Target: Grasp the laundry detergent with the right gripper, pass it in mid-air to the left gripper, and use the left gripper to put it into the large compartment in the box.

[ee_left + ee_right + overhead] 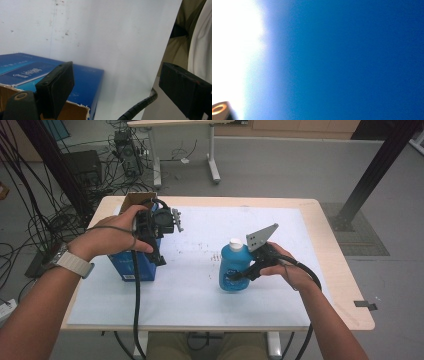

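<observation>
Bottle (234, 268) first: seen from above, it stood upright on the white mat (200, 285), right of centre, blue with a white cap, and the right gripper (239, 276) was clamped on its body from the side. That grip low on the body looked chosen to keep it upright when lifted. The left gripper (170, 222) hovered over the box (131, 265) at the mat's left edge, well apart from the bottle; the box's top flap was open, so it probably waited as the place for the bottle to go.

Looking along the left gripper (117, 85), its jaws stood wide with nothing between them. Below lay the blue box (85, 82) with its torn cardboard edge and the mat (112, 37) beyond. That hand seemed ready to steady the box.

Right gripper's own camera was pressed so near the bottle (352, 60) that only blurred blue showed, fitting a tight hold.
</observation>
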The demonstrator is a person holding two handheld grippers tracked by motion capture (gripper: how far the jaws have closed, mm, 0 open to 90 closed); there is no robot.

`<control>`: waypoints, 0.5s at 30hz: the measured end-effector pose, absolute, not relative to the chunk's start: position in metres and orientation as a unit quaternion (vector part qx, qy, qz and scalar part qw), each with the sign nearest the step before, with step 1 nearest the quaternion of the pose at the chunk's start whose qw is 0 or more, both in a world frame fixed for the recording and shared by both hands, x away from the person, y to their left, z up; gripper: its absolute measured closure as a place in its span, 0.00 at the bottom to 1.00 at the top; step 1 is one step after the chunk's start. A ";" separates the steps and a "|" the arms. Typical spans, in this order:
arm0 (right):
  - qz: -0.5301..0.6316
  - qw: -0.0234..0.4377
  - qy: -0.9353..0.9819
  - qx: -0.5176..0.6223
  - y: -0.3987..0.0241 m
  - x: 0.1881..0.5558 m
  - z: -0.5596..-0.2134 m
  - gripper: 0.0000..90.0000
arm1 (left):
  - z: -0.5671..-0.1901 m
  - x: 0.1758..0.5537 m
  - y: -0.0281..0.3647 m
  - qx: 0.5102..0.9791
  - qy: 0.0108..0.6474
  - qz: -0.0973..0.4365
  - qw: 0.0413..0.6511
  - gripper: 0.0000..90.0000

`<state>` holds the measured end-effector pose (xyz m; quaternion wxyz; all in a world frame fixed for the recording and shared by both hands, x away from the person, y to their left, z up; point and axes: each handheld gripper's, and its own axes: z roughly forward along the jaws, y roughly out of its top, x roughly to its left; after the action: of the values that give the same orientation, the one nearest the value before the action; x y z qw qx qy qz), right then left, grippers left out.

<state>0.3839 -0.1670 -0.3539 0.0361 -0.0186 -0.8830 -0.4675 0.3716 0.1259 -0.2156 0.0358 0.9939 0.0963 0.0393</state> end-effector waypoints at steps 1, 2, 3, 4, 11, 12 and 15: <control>-0.466 0.034 -0.884 -0.022 -0.167 0.383 -0.352 0.48 | -0.214 0.373 0.125 0.994 0.091 0.038 0.036 0.15; -0.465 0.033 -0.884 -0.028 -0.166 0.382 -0.350 0.48 | -0.213 0.374 0.124 0.995 0.087 0.038 0.035 0.15; -0.465 0.033 -0.884 -0.031 -0.165 0.381 -0.349 0.48 | -0.212 0.375 0.123 0.995 0.084 0.037 0.036 0.15; -0.465 0.034 -0.884 -0.034 -0.165 0.380 -0.348 0.48 | -0.210 0.376 0.123 0.995 0.081 0.036 0.037 0.15; -0.463 0.024 -0.885 -0.050 -0.159 0.373 -0.332 0.48 | -0.198 0.377 0.115 0.998 0.050 0.032 0.030 0.15; -0.465 0.021 -0.884 -0.053 -0.159 0.372 -0.330 0.48 | -0.196 0.376 0.114 0.998 0.048 0.032 0.029 0.15; -0.473 0.015 -0.879 -0.061 -0.157 0.368 -0.324 0.48 | -0.188 0.375 0.111 0.998 0.040 0.032 0.026 0.15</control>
<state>0.3681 -0.1569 -0.3239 0.0145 -0.0609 -0.8787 -0.4732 0.3748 0.1108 -0.1884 0.0265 0.9983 0.0401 0.0322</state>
